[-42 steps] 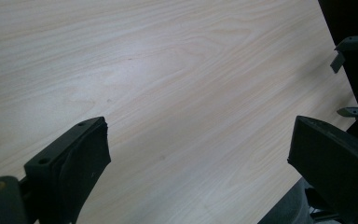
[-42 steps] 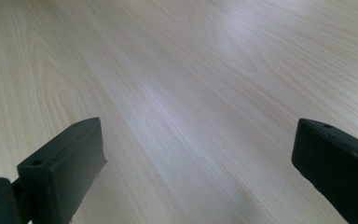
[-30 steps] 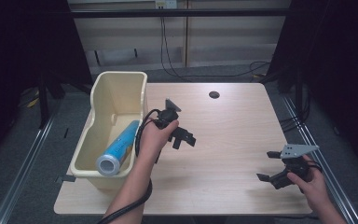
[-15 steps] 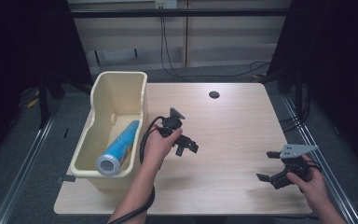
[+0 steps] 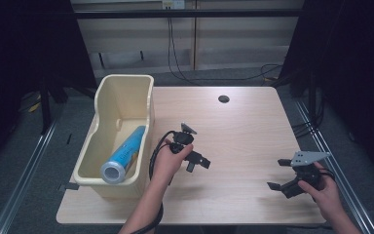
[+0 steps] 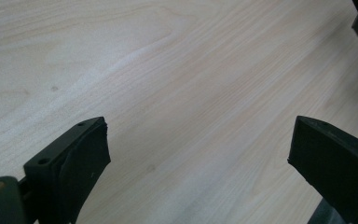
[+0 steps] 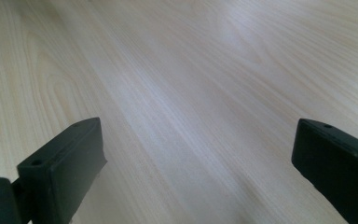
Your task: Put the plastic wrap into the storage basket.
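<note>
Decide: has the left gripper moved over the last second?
Yes. The left gripper has drawn away from the bin, toward the person's edge of the table.

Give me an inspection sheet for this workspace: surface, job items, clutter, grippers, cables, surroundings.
Surface: light wooden table, bare, with a dark round hole near the far edge.
Job's things: blue roll lying inside the cream bin at the table's left edge.
Clutter: nothing seen.
Grippers: left gripper open, above mid-table; right gripper open, near the front right corner; both hold nothing.
Cables: black cable loops from the left gripper.
Surroundings: dark curtains, floor cables behind the table.
</note>
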The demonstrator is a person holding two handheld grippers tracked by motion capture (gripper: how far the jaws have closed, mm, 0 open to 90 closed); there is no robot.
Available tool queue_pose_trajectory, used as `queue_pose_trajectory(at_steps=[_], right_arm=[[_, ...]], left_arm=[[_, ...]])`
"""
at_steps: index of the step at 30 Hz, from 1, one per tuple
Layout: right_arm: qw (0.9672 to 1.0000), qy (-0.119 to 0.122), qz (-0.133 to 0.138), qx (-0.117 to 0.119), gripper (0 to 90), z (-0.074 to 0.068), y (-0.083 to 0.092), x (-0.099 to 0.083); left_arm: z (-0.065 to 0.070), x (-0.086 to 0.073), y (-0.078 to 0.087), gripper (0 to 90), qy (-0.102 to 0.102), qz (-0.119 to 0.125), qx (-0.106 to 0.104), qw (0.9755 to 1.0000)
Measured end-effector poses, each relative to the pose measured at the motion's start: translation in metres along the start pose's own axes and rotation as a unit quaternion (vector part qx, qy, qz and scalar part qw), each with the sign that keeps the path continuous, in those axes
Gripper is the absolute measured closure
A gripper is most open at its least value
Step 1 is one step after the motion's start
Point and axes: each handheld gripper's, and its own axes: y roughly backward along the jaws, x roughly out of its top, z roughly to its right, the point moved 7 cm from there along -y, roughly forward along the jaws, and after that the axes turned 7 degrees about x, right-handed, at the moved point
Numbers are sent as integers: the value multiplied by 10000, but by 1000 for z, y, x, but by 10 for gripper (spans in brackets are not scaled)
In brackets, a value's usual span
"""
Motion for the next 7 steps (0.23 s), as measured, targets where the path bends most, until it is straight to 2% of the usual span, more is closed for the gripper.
queue_pose_trajectory(at_steps=[2, 7], right_arm=[[10000, 21, -23, 14, 21, 0, -2, -1], [9999, 17, -121, -12, 21, -1, -6, -4]], left_arm=[[0, -3, -1, 46, -36, -15, -28, 10000], [-5, -14, -9, 46, -177, -7, 87, 9998]])
